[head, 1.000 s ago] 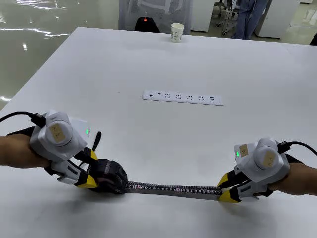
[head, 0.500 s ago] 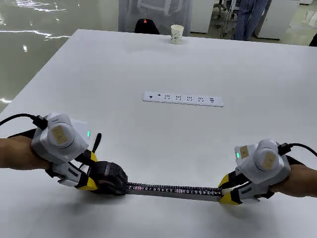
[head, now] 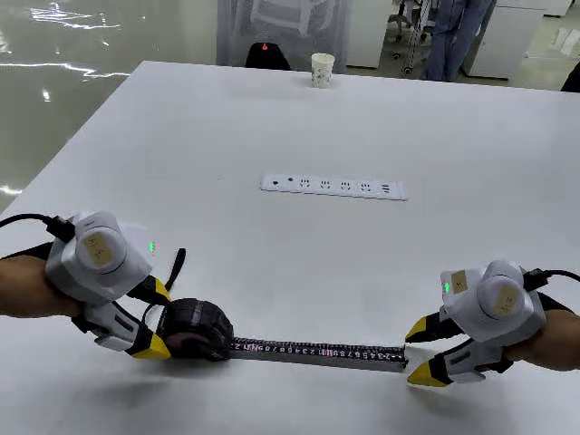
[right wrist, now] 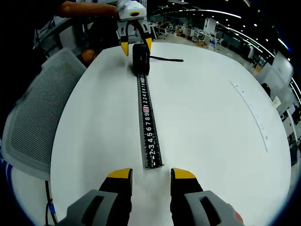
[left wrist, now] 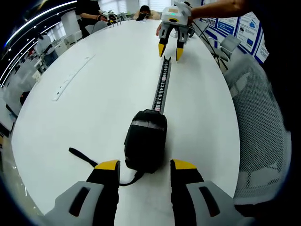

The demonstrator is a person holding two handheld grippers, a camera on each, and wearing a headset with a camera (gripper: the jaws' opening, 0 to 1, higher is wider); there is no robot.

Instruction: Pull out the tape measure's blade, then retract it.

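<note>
Bright, even indoor light falls from above. In the head view the white table [head: 362, 118] is lit flat, with only faint, soft grey shadows under the left gripper [head: 157, 319], the right gripper [head: 418, 352] and the tape measure [head: 195, 328] near the table's near edge. Past the table's left edge, the glossy floor [head: 54, 72] carries white streaks of glare. The head view is sharp, without motion blur. Both gripper views are fisheye, so the table's edges bow into curves and things near the rim stretch and soften. Ceiling light strips [right wrist: 221, 13] show as thin bright arcs at the top of the right gripper view. The blade [right wrist: 149, 127] has numbers that read crisply there, while the far room is small and hazy
</note>
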